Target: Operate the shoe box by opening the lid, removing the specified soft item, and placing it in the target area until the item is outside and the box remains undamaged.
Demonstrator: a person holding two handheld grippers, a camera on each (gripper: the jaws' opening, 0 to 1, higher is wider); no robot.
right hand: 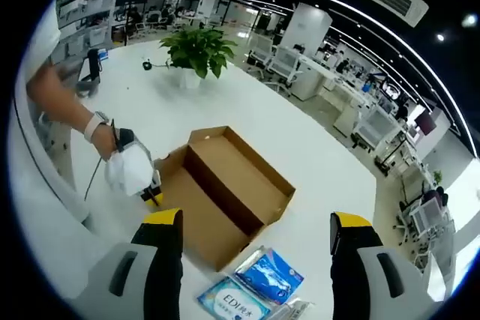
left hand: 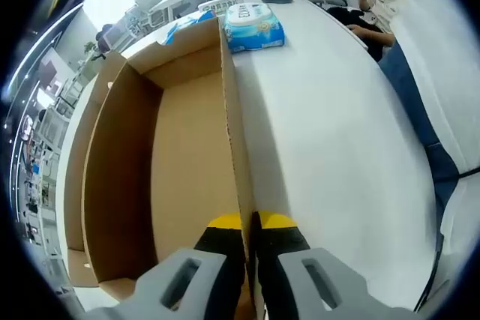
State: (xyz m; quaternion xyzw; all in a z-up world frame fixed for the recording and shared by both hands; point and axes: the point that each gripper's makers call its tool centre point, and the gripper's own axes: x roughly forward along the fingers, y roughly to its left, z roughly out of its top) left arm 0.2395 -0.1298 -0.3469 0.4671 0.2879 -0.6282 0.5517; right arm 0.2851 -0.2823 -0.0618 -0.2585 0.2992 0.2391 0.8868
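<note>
Open-plan office behind, white table under everything, potted plant at far end. Shoe box sits open on table, lid folded out flat beside the tray, inside looks bare cardboard in both views. Left gripper jaws pressed together on the box's long side wall, yellow tips either side of the cardboard edge, so pinching wall. Same gripper seen from right gripper view at box's near-left corner, held by a hand in a white glove. Right gripper hovering high above, jaws spread wide, nothing between them.

Soft packs lie on table just beside box: blue-white tissue pack and blue pouch next to it, touching or nearly so. Same tissue pack past box's far end in left gripper view. Cannot tell which one is the specified item; either way soft goods appear already outside box, lid already open.

Judged step: steadying box while right gripper goes for placement or tidy-up. To do well: keep left pinch light, no twisting, thin wall creases easily. Bring right jaws down straight over pack's middle, close across short side, lift clear before moving. Avoid dragging pack against box corner. Release wall gently, upward, without pulling box along.
</note>
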